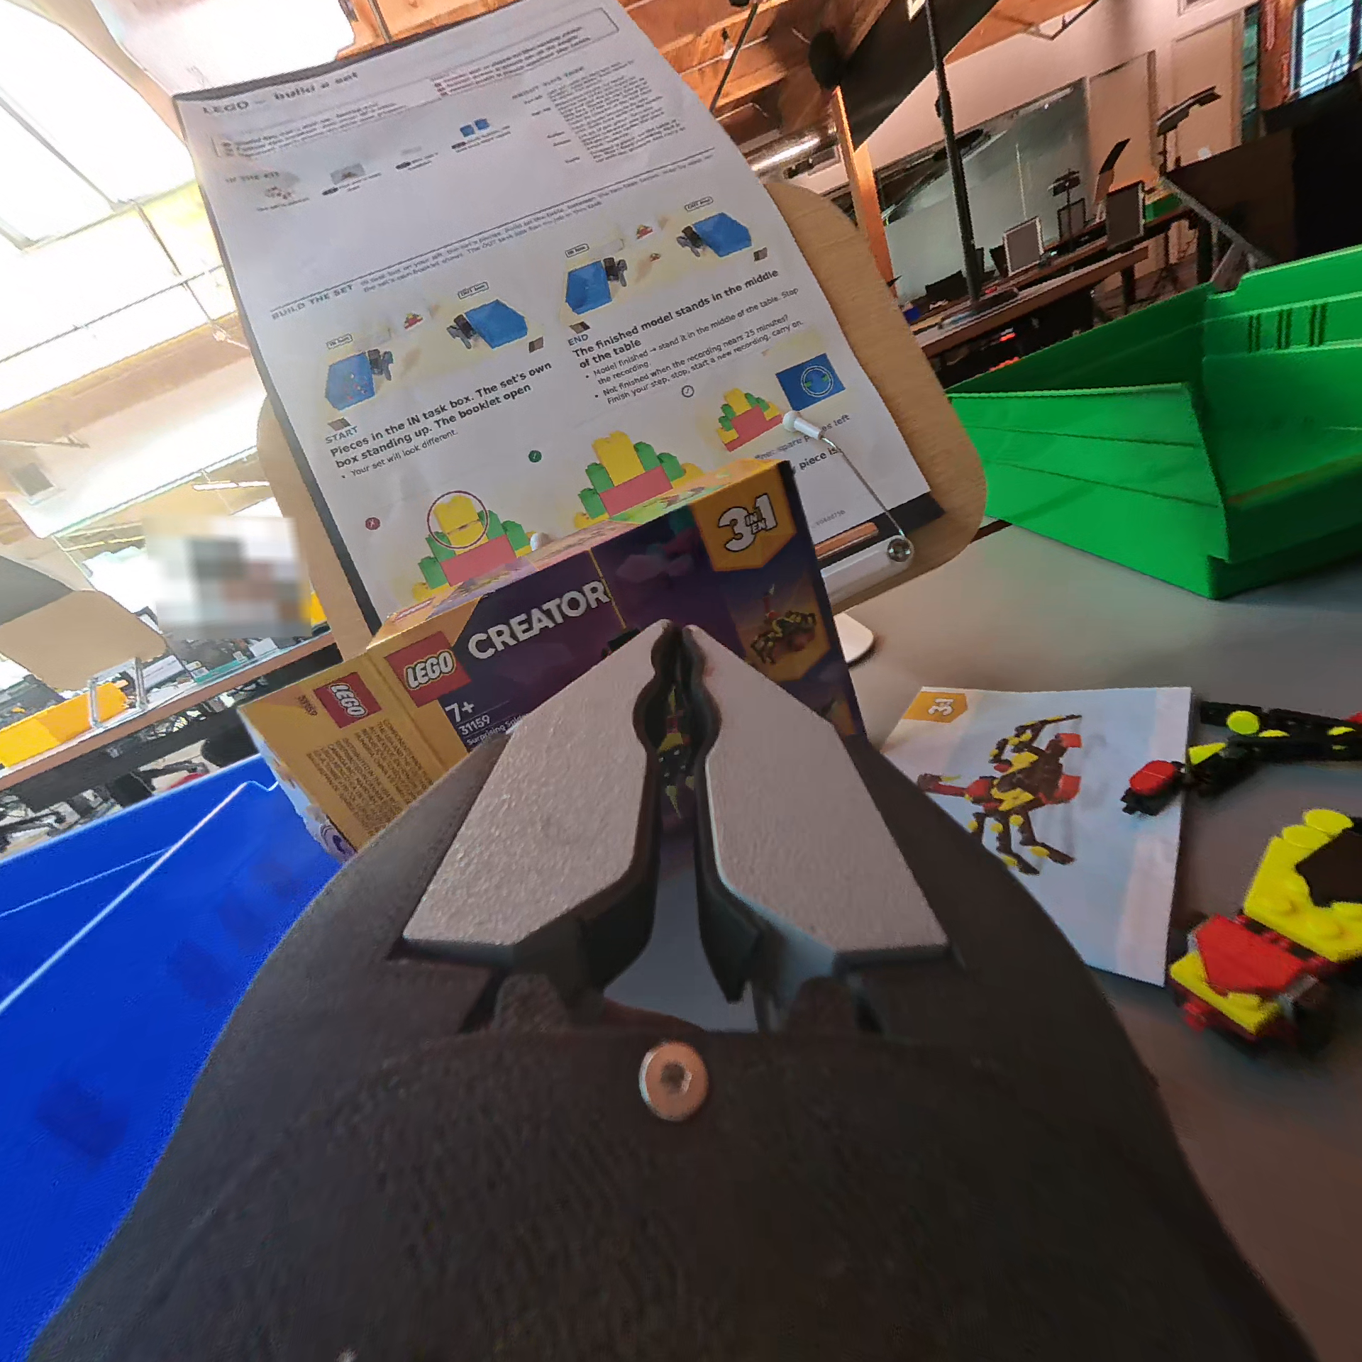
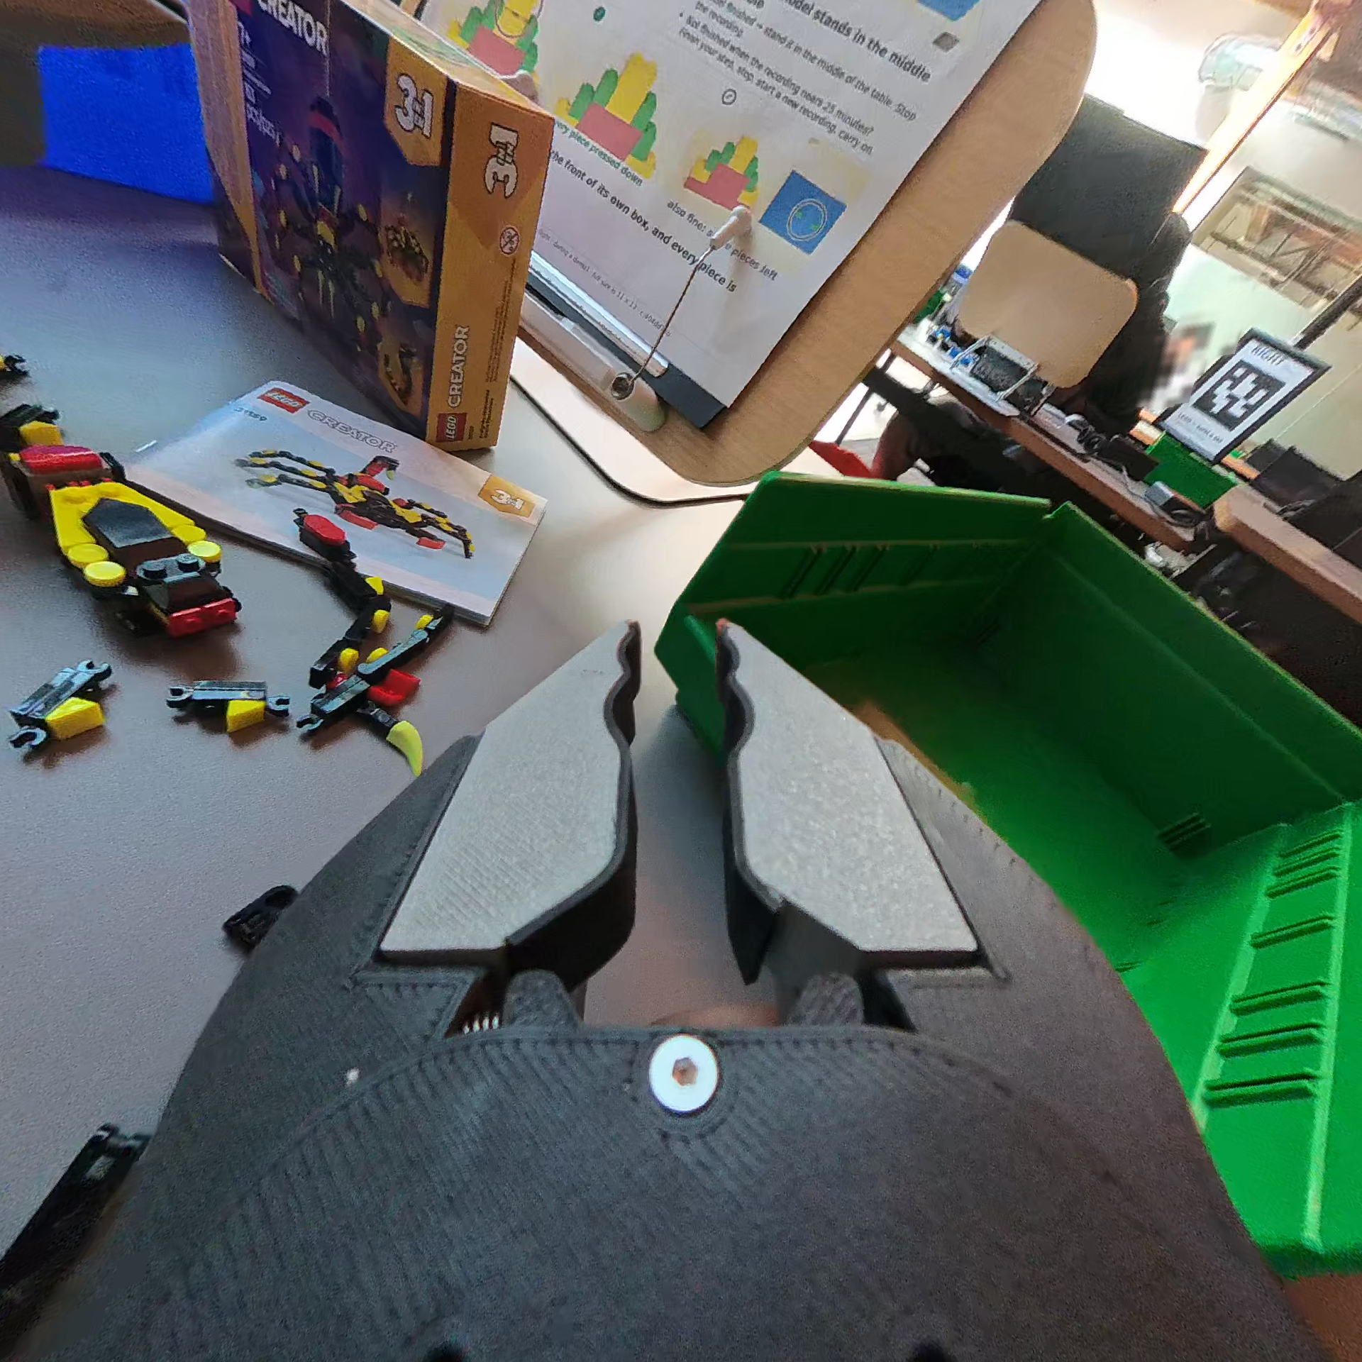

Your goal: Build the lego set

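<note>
Left wrist view: the left gripper (image 1: 678, 634) has its jaws closed on nothing, raised in front of the toy box (image 1: 560, 648) standing on the bench (image 1: 1105, 626).

Right wrist view: the right gripper (image 2: 674, 641) has its jaws slightly apart and bare, beside the green bin (image 2: 1032, 663); brick pieces (image 2: 354, 663) lie to the left.

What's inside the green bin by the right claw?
Nothing shows in the green bin: its visible floor and walls are bare. The right claw, open, covers the near corner, and the lower end runs out of view.
</note>
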A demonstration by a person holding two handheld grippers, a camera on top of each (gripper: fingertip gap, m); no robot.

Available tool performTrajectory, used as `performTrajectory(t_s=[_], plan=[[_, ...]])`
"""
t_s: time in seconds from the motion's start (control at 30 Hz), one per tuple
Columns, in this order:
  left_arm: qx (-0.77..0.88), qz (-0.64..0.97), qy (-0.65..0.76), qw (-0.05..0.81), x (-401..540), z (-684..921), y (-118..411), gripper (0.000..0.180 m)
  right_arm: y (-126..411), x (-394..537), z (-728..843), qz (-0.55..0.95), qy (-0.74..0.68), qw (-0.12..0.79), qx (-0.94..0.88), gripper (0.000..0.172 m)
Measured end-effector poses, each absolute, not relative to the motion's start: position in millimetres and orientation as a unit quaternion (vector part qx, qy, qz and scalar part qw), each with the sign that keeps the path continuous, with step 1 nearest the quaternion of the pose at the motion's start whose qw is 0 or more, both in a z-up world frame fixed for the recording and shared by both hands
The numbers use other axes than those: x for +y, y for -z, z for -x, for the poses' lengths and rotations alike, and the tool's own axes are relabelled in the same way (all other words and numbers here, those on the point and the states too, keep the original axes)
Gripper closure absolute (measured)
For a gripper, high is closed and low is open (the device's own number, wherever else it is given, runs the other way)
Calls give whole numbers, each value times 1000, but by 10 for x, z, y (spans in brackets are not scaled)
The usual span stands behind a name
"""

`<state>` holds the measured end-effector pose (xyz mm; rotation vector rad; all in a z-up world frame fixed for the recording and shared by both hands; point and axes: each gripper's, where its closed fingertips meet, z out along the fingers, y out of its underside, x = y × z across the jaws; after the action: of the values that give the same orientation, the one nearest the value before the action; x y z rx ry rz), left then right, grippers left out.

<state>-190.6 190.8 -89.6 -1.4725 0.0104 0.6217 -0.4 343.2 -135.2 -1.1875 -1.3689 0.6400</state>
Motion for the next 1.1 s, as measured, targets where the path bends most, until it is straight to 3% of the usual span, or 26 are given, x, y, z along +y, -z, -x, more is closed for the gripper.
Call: performTrajectory(t_s=[0.1, 0.6, 1.1], plan=[[-11, 657, -260, 708, 1915, 1961, 871, 180, 1253, 3426, 1, 481, -274, 606, -571, 162], [16, 654, -260, 711, 2008, 1906, 866, 180, 1165, 3421, -12, 477, -255, 640, -547, 163], [68, 640, -259, 720, 1894, 1493, 764, 180, 914, 3006, -119, 479, -377, 619, -495, 160]])
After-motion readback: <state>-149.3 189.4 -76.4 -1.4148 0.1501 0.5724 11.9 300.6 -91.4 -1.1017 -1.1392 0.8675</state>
